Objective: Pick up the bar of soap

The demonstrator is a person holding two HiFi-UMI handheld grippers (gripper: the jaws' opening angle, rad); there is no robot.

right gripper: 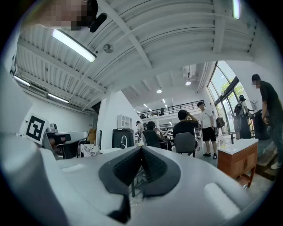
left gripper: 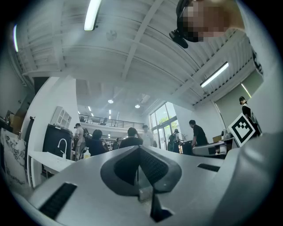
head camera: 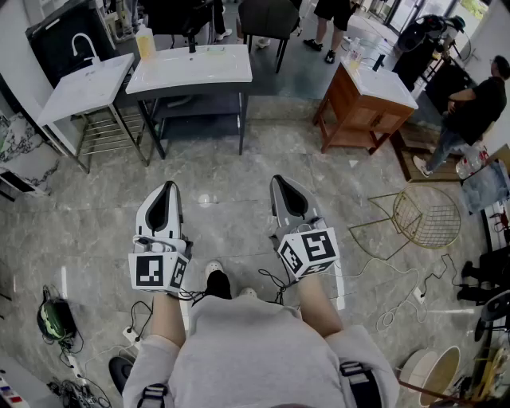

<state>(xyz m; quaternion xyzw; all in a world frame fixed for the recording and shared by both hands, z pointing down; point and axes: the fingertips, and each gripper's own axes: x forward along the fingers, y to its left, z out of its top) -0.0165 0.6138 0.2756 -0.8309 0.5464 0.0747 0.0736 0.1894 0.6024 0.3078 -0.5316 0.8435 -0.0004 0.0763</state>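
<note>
Two grippers, the left gripper [head camera: 168, 186] and the right gripper [head camera: 280, 181], are held side by side over the marble floor [head camera: 231, 163]; each has its jaws pressed fully together with nothing between them. Three basins stand ahead: a white washstand [head camera: 84, 86] at 10 o'clock, a dark-framed washstand [head camera: 191, 68] at 12 and a wooden washstand [head camera: 358, 107] at 1. One yellowish bottle [head camera: 144, 40] stands at the dark-framed washstand's far left corner. The bar of soap cannot be made out on any top; it is too small to tell. The picture's top edge cuts off two people [head camera: 331, 16] at the legs.
</note>
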